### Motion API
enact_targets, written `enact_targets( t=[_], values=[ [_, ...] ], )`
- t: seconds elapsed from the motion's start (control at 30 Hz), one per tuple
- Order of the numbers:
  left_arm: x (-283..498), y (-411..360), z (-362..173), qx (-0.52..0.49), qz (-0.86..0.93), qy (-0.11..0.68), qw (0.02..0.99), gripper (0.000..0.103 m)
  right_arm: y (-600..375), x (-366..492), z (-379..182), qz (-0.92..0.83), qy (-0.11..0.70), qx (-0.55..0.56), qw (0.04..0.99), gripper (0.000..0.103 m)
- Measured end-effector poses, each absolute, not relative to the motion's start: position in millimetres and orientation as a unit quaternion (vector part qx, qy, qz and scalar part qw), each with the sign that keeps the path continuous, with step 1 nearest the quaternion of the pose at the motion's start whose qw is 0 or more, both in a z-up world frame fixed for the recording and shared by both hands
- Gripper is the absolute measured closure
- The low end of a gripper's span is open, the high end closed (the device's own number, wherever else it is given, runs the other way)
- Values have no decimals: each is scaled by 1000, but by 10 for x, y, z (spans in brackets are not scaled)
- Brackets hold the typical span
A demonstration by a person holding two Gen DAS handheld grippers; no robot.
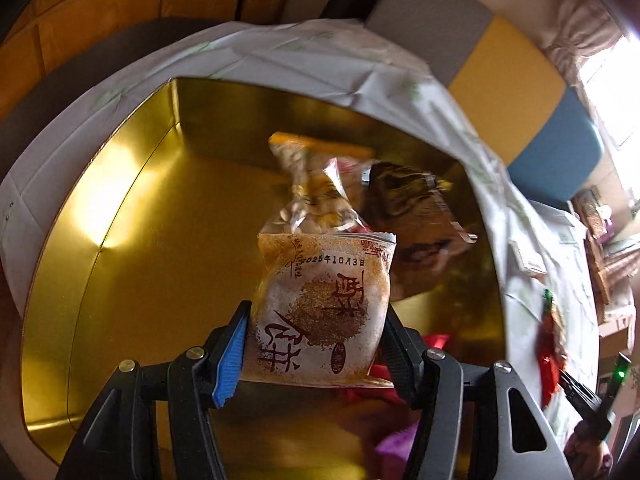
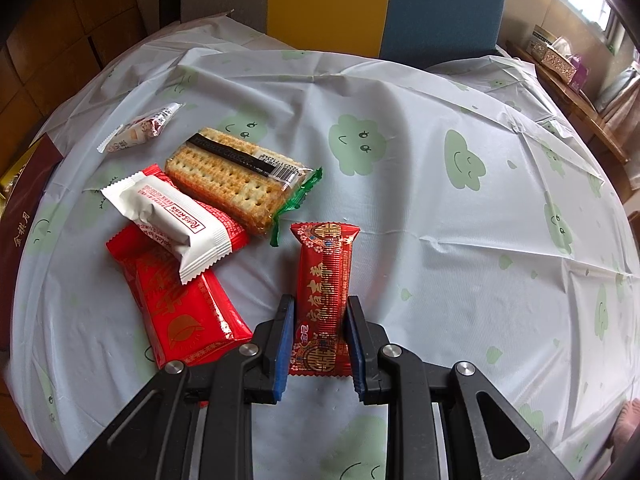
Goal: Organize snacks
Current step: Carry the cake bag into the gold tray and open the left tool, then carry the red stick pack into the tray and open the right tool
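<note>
While the left gripper (image 1: 316, 344) is hanging over the gold tin (image 1: 132, 264), its jaws are pressing from both sides on one white and brown pastry packet (image 1: 320, 304) printed with dark red characters and a date. One blue pad (image 1: 230, 356) is showing on the left finger; the right finger is showing black. Inside the tin, beyond the held packet, two snacks are lying on the gold floor: one clear bag of pale pieces (image 1: 312, 192) and one dark brown wrapper (image 1: 416, 220), both blurred. Red and purple wrappers at the tin's near edge are too hidden to count. A white tablecloth (image 1: 304, 52) is lying around the tin's far rim.

In the right wrist view, the right gripper (image 2: 320, 336) is clamping one narrow red candy bar (image 2: 324, 288) between two blue pads (image 2: 284, 344), with the bar's far end reaching out over the cloud-patterned tablecloth (image 2: 460, 240). Whether the bar is touching the cloth cannot be told. Four more snacks are lying on the cloth to the left: one clear pack of crackers (image 2: 236, 180) with green ends, one white Red Kiss bar (image 2: 172, 224) resting across one large red packet (image 2: 176, 292), and one small clear-wrapped pastry (image 2: 140, 130) farther off. A maroon box edge (image 2: 24, 216) is showing at the far left.
</note>
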State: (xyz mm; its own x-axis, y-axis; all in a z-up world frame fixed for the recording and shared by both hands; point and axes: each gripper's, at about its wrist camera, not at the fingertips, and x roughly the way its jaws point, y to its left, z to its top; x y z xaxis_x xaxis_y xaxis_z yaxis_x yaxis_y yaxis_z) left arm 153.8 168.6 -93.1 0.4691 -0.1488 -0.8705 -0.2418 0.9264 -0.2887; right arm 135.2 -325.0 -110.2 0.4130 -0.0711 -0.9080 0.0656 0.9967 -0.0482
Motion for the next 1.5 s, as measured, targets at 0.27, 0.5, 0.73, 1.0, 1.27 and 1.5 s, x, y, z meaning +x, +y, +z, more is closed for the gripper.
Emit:
enact_targets(
  t=[0.27, 0.5, 0.73, 1.0, 1.27, 1.5],
  values=[
    [1576, 1628, -974, -182, 23, 520, 834, 32, -3244, 1355, -1103, -43, 541, -4, 840, 78],
    [1432, 1595, -671, -148, 37, 487, 860, 24, -3237, 1348, -1096, -49, 539, -4, 841, 78],
    [1091, 1525, -377, -106, 48, 438, 891, 24, -3286, 1283, -1015, -51, 536, 28, 842, 80],
    [849, 1414, -298, -84, 51, 419, 902, 24, -3203, 1118, -644, -45, 495, 40, 867, 80],
    [696, 1360, -295, -75, 51, 411, 907, 24, -2336, 1098, -249, 66, 462, -3, 884, 80],
    [611, 1448, -312, -77, 59, 408, 908, 24, -1208, 1075, -76, 190, 443, -56, 874, 80]
  ],
)
